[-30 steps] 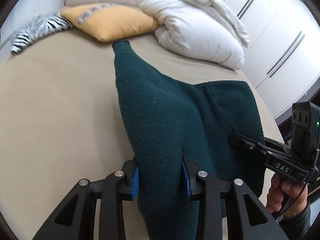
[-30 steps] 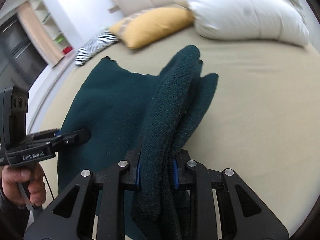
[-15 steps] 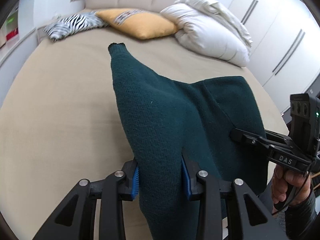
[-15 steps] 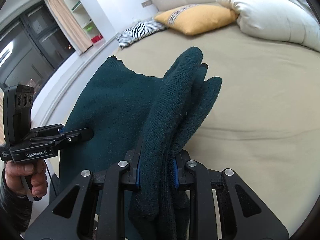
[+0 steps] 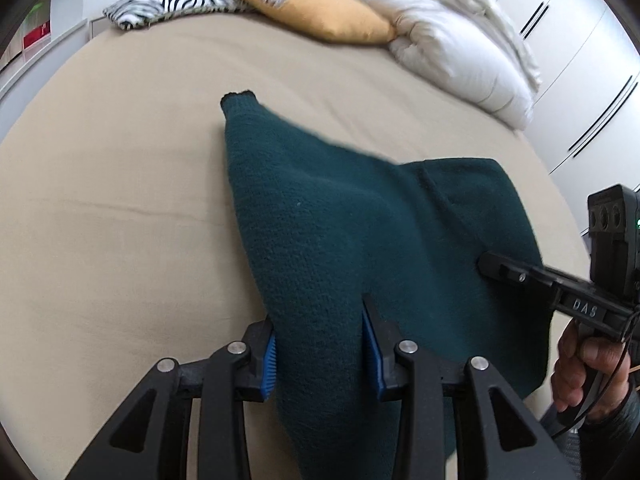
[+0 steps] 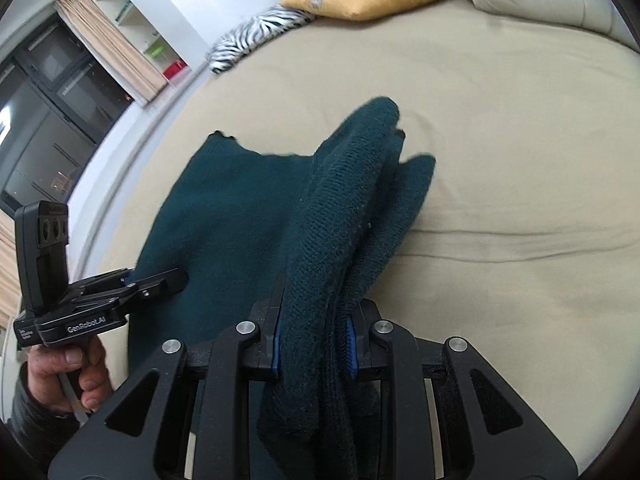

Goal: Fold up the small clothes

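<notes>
While both hand-held grippers clamp the sweater (image 5: 360,232), only the right view shows seemingly bunched folds.

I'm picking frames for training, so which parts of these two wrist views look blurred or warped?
Left wrist view: the dark green sweater's far edge and the white duvet are smeared, the wardrobe doors bow with the fisheye, and the corners are black. Right wrist view: the window and bed edge curve and streak, while the knit between the pads is sharp.

Sweater (image 5: 360,220) on bed (image 5: 120,200); pillows (image 5: 320,12) behind, wardrobe (image 5: 580,60) right.
</notes>
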